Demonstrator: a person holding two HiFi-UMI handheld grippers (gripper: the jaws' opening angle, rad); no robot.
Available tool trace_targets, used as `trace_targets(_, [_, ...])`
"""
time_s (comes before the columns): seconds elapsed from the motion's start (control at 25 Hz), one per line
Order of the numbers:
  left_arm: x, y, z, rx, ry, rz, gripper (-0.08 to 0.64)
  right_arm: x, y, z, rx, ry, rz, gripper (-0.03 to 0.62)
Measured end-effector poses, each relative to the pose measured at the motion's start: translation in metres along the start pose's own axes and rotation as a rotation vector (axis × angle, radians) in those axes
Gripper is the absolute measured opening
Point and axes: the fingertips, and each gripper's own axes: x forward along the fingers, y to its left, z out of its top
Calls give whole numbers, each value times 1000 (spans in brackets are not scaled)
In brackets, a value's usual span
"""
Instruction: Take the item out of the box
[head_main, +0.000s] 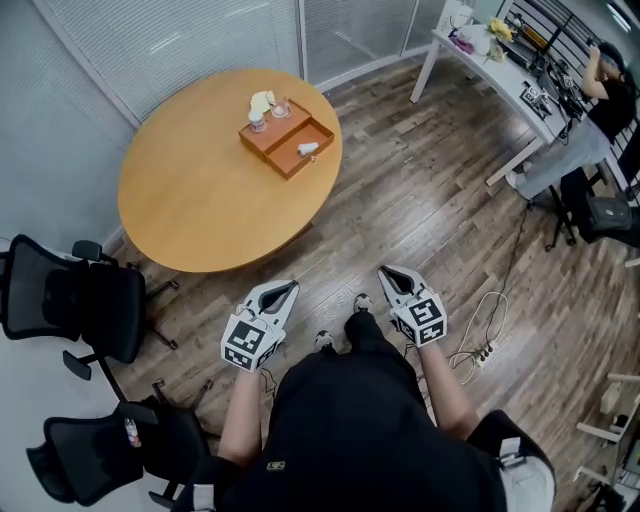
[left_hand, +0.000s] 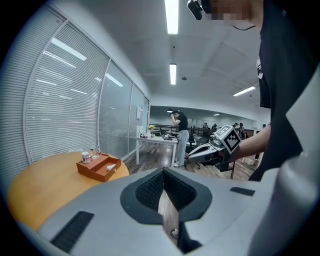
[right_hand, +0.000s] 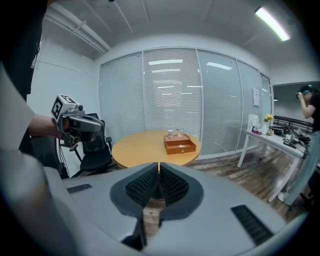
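Note:
An orange wooden box (head_main: 285, 140) with its drawer pulled out stands at the far right edge of the round table (head_main: 200, 200). A small white item (head_main: 308, 148) lies in the drawer. The box (left_hand: 98, 167) and the item (left_hand: 110, 168) also show in the left gripper view, and the box (right_hand: 180, 144) shows far ahead in the right gripper view. My left gripper (head_main: 290, 287) and right gripper (head_main: 384, 270) hang over the floor, well short of the table. The left gripper (left_hand: 163, 172) is shut and empty. The right gripper (right_hand: 158, 166) is also shut with nothing in it.
A small jar (head_main: 257, 122) and a glass (head_main: 281, 108) stand on top of the box. Two black office chairs (head_main: 75, 300) stand at the left. A white desk (head_main: 500, 70) with a person (head_main: 610, 90) beside it is at the far right. A power strip (head_main: 480, 355) lies on the floor.

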Motion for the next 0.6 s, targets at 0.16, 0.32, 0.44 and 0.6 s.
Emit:
trace_targets(0.16, [13, 7, 7, -1, 1, 9, 8, 11, -17, 11, -6, -6, 12, 9])
trace_targets(0.32, [28, 19, 14, -7, 7, 26, 7, 26, -35, 20, -13, -13, 28, 9])
trace_targets(0.44, [40, 26, 20, -11, 4, 43, 8, 35, -48, 26, -17, -14, 42, 9])
trace_targets(0.6, [59, 35, 30, -15, 2, 66, 8, 46, -68, 30, -31, -12, 69, 9])
